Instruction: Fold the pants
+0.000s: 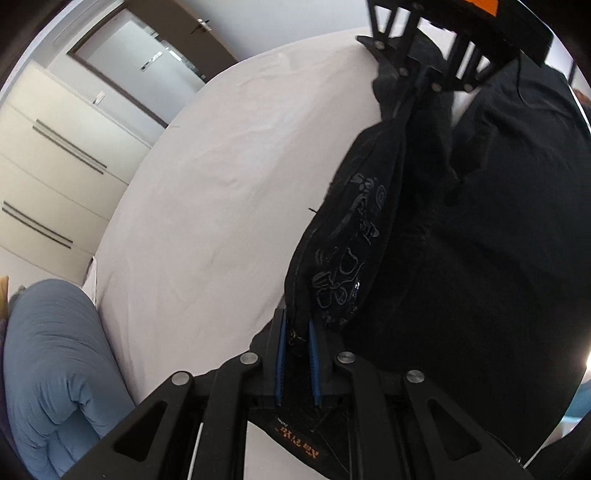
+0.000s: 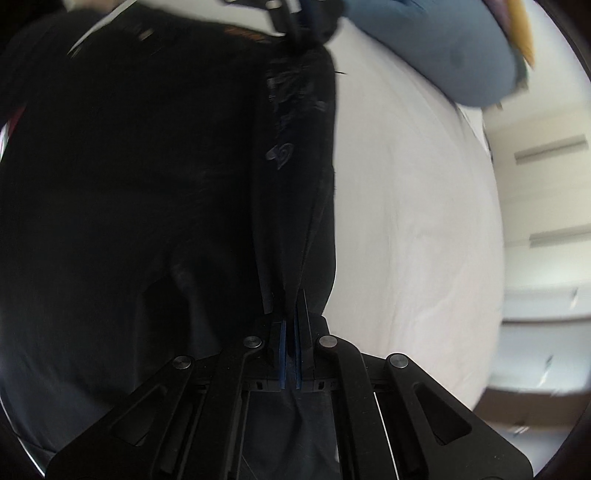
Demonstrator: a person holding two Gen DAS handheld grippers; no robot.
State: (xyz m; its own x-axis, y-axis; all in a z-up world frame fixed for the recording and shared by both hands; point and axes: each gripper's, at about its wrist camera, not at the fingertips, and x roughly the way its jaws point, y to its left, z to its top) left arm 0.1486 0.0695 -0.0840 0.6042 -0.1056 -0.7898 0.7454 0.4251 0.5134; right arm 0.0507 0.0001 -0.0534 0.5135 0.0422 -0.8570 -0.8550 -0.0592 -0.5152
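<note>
Black pants (image 1: 461, 229) with a grey printed pattern hang stretched between my two grippers above a white bed (image 1: 207, 192). My left gripper (image 1: 297, 332) is shut on one end of the pants, the fabric pinched between its blue pads. My right gripper (image 2: 291, 314) is shut on the other end of the pants (image 2: 147, 184). Each gripper shows at the top of the other's view: the right one in the left wrist view (image 1: 424, 79), the left one in the right wrist view (image 2: 295, 22).
A blue-grey pillow (image 1: 55, 369) lies at one end of the bed and also shows in the right wrist view (image 2: 443, 48). White wardrobe doors (image 1: 48, 166) and a dark-framed door (image 1: 147, 59) stand beyond the bed (image 2: 413, 221).
</note>
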